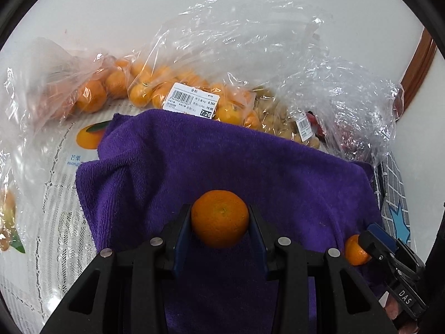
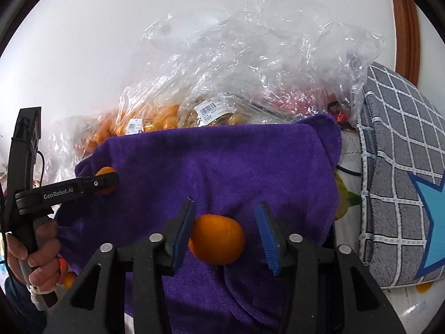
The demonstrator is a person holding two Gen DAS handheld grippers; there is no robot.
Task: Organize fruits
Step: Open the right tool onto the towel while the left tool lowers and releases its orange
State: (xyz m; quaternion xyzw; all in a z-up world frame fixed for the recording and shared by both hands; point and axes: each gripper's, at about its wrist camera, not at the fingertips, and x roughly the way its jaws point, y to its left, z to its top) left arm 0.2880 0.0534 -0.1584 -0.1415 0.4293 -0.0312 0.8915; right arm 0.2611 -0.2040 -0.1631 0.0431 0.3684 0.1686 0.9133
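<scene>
— Anything out on the purple towel [image 1: 222, 172] yet?

— Two small oranges only. One orange [image 1: 219, 218] clamped in the left gripper [image 1: 221, 222], both blue pads pressed on its sides, low over the near part of the cloth — hard to tell whether touching the cloth or just above it. The other orange [image 2: 217, 239] down near the towel's front edge, between the fingers of the right gripper [image 2: 225, 236].

— Held as well?

— Looks not. Left pad [image 2: 185, 231] against the peel, right pad [image 2: 267, 236] standing clear with purple showing in the gap — jaws parted, fruit apparently resting on the cloth by itself.

— And the rest?

— Still bagged. A clear bag of oranges [image 1: 144, 86] with a price label [image 1: 192, 100] behind the towel's far edge, beside it a bag of small yellowish fruit [image 1: 278, 117], further right something red [image 2: 300, 97] under crumpled plastic — too hidden to name. All lying on the printed table cover [image 1: 55, 183], beyond the towel.

— So, how far along?

— Early, by the look of it. Two pieces out of many laid or nearly laid; most of the cloth bare. Left to do, probably: set down the left one, then back to the bags, again and again. No sorted groups visible so far.
</scene>
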